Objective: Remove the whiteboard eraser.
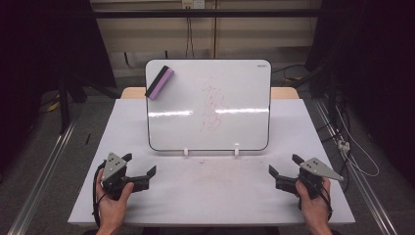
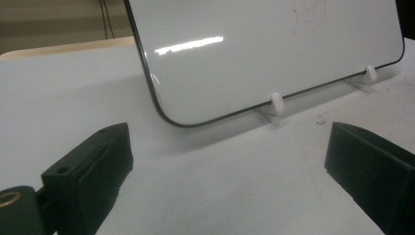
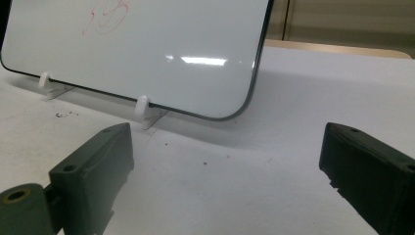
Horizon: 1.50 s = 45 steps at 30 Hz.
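Both tools idle low on the surface [image 1: 210,196], nothing held. Left tool [image 1: 143,165] has its jaws spread wide with bare surface between them in the left gripper view; right tool [image 1: 283,164] is the same, jaws apart and empty

Whiteboard [image 1: 191,127] stands propped near upright on two white clips, one [image 1: 186,152] toward the left and one [image 1: 236,152] toward the right, roughly 12 o'clock from the person's seat. Red scribble [image 1: 211,104] sits mid-board, a bit right of centre

Eraser [image 1: 160,82], purple with a black back, is stuck to the board's top left corner. Long axis runs diagonal, about 1 to 7 o'clock

Key relation: the eraser lies at about 12 to 1 o'clock from the left tool, up and away, and at about 10 o'clock from the right tool, well apart. Left is clearly nearer. My read is that the left tool takes the eraser, with jaws turned to close across its short side, then wipes right toward the scribble

Count: 1 board, 1 eraser, 2 clips, 1 scribble patch, 2 tools

Risk guess: pushing on a propped board could tip it back, so the right tool may need to steady the edge
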Tool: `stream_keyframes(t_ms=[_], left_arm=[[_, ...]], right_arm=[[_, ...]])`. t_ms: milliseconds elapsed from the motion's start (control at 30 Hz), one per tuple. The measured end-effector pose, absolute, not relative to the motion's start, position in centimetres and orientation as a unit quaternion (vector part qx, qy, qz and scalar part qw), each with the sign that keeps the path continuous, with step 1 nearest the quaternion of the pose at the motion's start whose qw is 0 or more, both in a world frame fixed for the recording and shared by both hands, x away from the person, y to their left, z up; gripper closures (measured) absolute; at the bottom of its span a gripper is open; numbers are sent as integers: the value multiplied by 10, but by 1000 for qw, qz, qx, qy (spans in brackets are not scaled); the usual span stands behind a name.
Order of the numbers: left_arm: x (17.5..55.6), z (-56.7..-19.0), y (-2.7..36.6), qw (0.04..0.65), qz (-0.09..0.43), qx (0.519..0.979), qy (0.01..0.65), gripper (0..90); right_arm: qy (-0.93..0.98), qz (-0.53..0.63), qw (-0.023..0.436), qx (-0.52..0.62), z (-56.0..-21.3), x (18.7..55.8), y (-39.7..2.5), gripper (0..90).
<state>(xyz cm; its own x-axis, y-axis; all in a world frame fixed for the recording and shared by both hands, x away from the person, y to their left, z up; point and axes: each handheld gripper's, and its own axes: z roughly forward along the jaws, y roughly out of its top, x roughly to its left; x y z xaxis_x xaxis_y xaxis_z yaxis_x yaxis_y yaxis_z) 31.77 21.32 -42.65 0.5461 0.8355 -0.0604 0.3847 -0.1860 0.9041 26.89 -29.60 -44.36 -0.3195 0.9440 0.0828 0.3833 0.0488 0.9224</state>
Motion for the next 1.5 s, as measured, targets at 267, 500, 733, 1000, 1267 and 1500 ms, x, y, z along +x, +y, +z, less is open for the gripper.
stream_keyframes(t_ms=[267, 500, 733, 1000, 1267, 1500], left_arm=[[326, -428, 211, 478, 223, 738, 420, 43], [343, -423, 209, 472, 221, 742, 422, 51], [354, -408, 207, 464, 237, 745, 417, 62], [374, -383, 204, 466, 264, 750, 387, 46], [392, -362, 192, 450, 305, 758, 359, 71], [404, -344, 183, 441, 324, 764, 341, 87]], right_arm=[[661, 468, 296, 506, -446, 272, -298, 57], [663, 465, 290, 511, -447, 272, -300, 55], [662, 467, 288, 511, -446, 267, -301, 53], [661, 466, 290, 511, -446, 266, -301, 53], [665, 462, 288, 511, -447, 268, -300, 53], [663, 461, 290, 514, -446, 271, -299, 54]])
